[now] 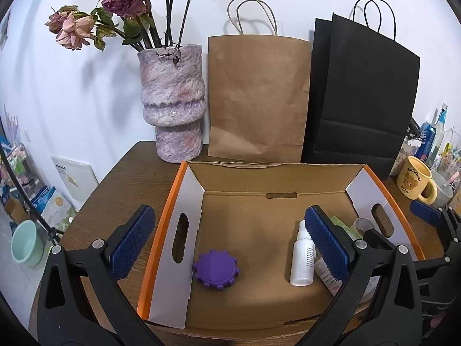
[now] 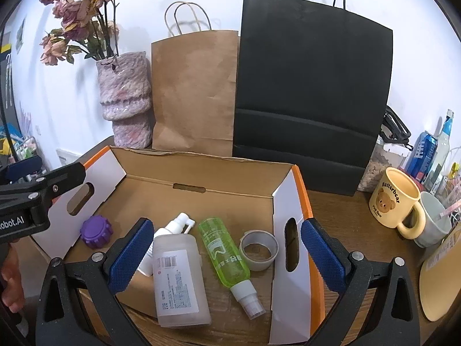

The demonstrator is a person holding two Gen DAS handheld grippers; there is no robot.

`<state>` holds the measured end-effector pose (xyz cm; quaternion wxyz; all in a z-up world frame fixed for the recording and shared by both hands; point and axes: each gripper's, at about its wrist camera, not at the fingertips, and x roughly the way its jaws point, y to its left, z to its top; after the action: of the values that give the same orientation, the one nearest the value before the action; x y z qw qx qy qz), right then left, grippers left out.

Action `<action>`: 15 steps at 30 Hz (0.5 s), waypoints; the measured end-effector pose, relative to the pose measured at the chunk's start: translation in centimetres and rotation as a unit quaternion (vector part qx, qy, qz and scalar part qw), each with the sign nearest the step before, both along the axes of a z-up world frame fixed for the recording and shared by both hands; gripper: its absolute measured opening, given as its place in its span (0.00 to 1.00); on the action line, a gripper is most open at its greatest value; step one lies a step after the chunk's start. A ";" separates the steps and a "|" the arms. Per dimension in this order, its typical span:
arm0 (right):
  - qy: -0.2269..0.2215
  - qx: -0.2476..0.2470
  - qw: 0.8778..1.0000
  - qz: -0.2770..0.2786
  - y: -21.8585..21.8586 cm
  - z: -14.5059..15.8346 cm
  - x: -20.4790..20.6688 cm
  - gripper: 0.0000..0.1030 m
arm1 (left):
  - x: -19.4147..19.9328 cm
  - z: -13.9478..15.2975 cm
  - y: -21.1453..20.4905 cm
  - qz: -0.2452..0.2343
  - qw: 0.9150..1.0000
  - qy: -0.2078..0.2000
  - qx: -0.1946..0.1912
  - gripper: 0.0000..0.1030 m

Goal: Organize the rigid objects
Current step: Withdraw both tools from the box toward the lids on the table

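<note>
Wooden table [image 1: 109,190] fills the floor of both views, and on it sits the big one: an open cardboard box [image 1: 273,178] with orange outer sides and white end flaps, each with a slot handle. Behind it, leaning at the wall, a black paper bag [image 2: 314,86], a brown paper bag [image 2: 193,92] and a mottled pink vase [image 1: 173,98] of dried roses. Right of the box stands a yellow bear mug [image 2: 394,201], a grey cup just beside it.

Both tools now. Left gripper [image 1: 230,245] stands wide, blue pads well apart with nothing between them touched; one pad is outside the box's left wall, the other over its floor. Right gripper [image 2: 227,259] is just as wide and empty, straddling the box's right wall.

Inside the box, all lying down: a frosted rectangular bottle [image 2: 178,282] nearest the front, a green spray bottle [image 2: 227,256] beside it, a white spray bottle [image 1: 302,256] partly behind the frosted one, a grey tape roll [image 2: 259,249] against the right wall, and smallest, a purple toothed cap [image 1: 215,268] by the left wall
</note>
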<state>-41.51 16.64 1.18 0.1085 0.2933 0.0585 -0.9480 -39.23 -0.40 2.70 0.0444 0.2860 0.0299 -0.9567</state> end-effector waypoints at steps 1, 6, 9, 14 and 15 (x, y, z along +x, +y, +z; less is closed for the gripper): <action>0.001 0.001 1.000 0.000 0.0 0.0 0.1 1.00 | 0.1 0.0 0.0 0.001 1.000 0.001 0.001 1.00; 0.005 0.002 1.000 0.001 0.0 0.3 0.6 1.00 | 0.4 0.3 -0.1 0.001 1.000 0.003 0.005 1.00; 0.009 0.002 1.000 0.002 0.0 0.5 1.1 1.00 | 1.0 0.5 -0.2 0.001 1.000 0.007 0.007 1.00; 0.014 0.004 1.000 0.004 0.1 0.8 2.2 1.00 | 2.2 0.5 -0.1 0.001 1.000 0.011 0.006 1.00; 0.014 0.004 1.000 0.004 0.2 0.8 2.4 1.00 | 2.5 0.5 -0.1 0.002 1.000 0.011 0.006 1.00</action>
<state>-39.11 16.81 1.99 0.1105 0.2801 0.0650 -0.9514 -36.69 -0.54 3.21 0.0438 0.2753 0.0363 -0.9597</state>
